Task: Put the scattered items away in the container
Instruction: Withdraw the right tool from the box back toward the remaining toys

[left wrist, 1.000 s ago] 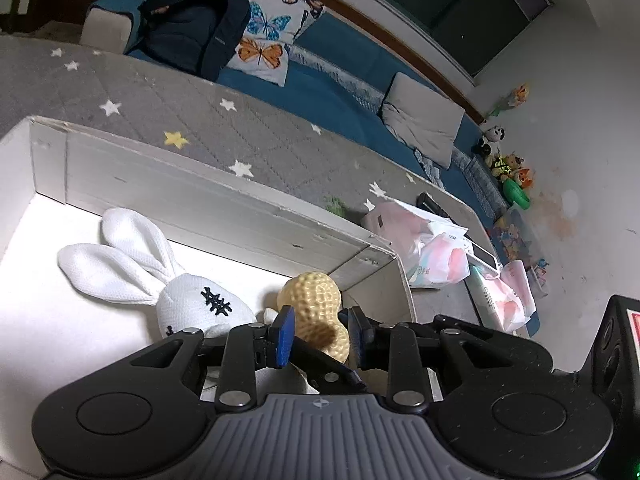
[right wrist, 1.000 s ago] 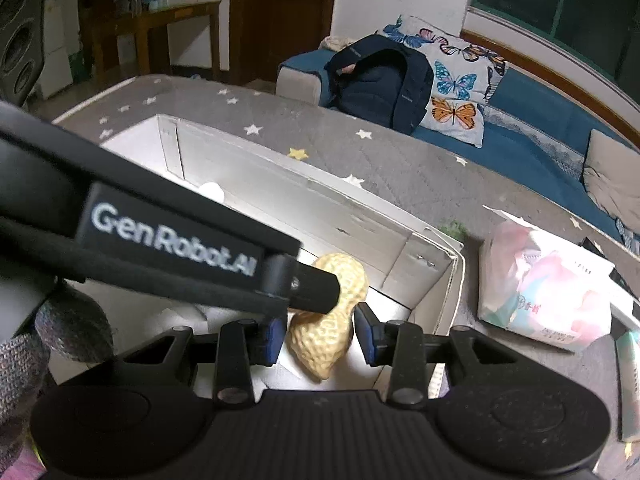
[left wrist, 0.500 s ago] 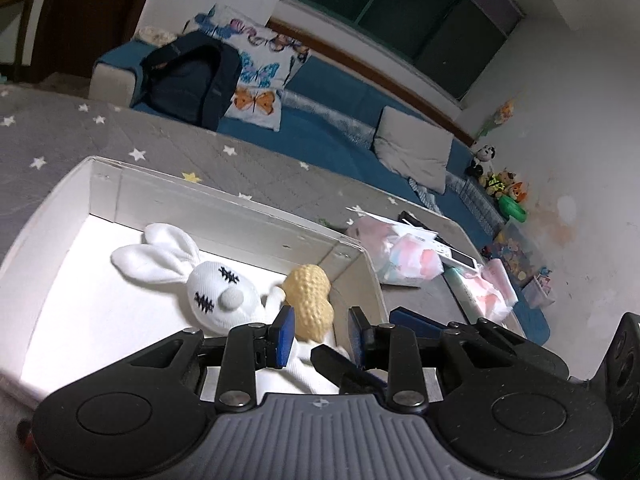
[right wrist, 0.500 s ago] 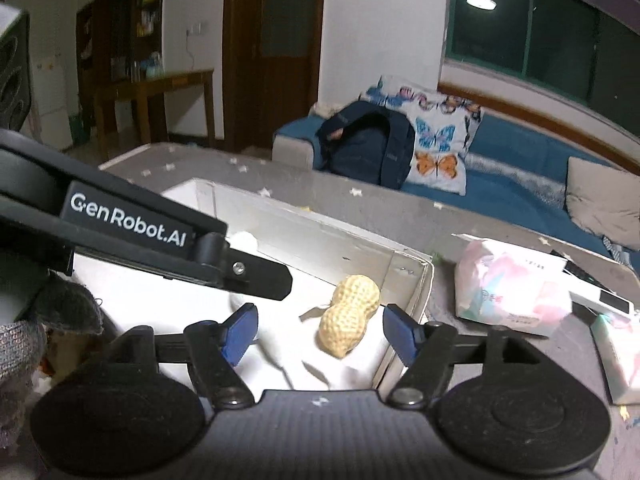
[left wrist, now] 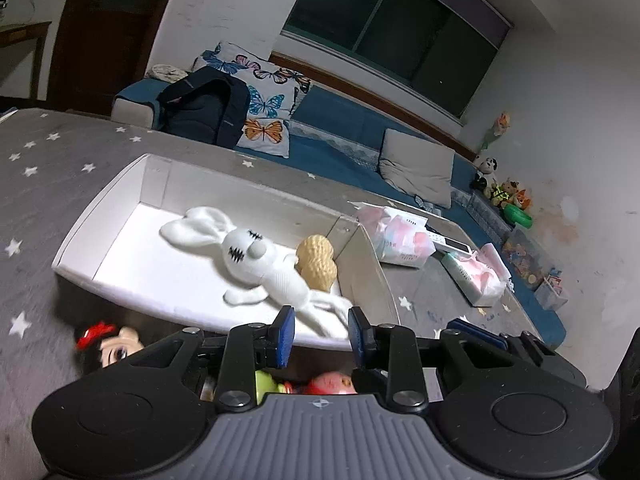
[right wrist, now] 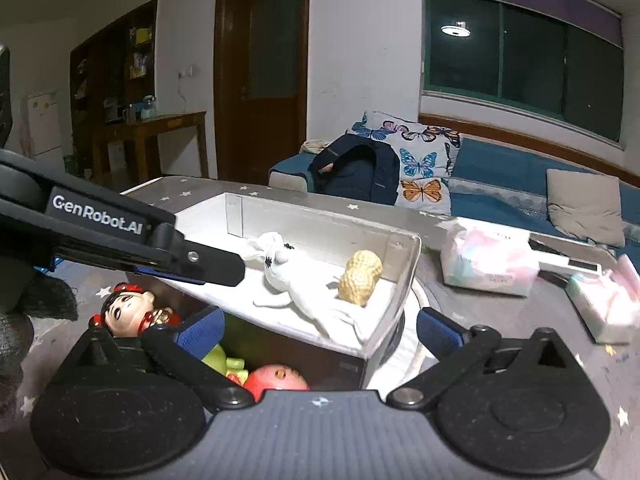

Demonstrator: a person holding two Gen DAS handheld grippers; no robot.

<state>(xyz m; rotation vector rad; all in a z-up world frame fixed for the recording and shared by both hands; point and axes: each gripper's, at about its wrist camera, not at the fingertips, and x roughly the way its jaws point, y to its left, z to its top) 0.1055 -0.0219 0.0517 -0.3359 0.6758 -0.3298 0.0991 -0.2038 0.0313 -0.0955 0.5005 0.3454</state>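
Note:
A white box [left wrist: 120,184] [right wrist: 316,210] sits on the grey starred table. In it lie a white plush rabbit [left wrist: 256,258] [right wrist: 280,268] and a tan peanut toy [left wrist: 316,262] [right wrist: 360,276]. My left gripper [left wrist: 320,334] hovers at the box's near edge, jaws narrowly apart and empty; its arm shows in the right wrist view [right wrist: 120,232]. My right gripper [right wrist: 320,330] is wide open and empty, above the box's near corner. A doll head [left wrist: 116,346] [right wrist: 128,312], a green toy [right wrist: 218,356] and a red toy [right wrist: 276,376] lie on the table in front of the box.
Tissue packs [left wrist: 400,232] [right wrist: 488,264] and a pink pack [left wrist: 476,276] lie right of the box, with a white remote [left wrist: 452,244] between. A blue sofa [left wrist: 344,128] with a dark backpack [left wrist: 208,106] stands behind the table.
My right gripper opened and let go of the peanut toy, which now lies in the box. Both grippers pulled back and up from the box; the toys in front came into view.

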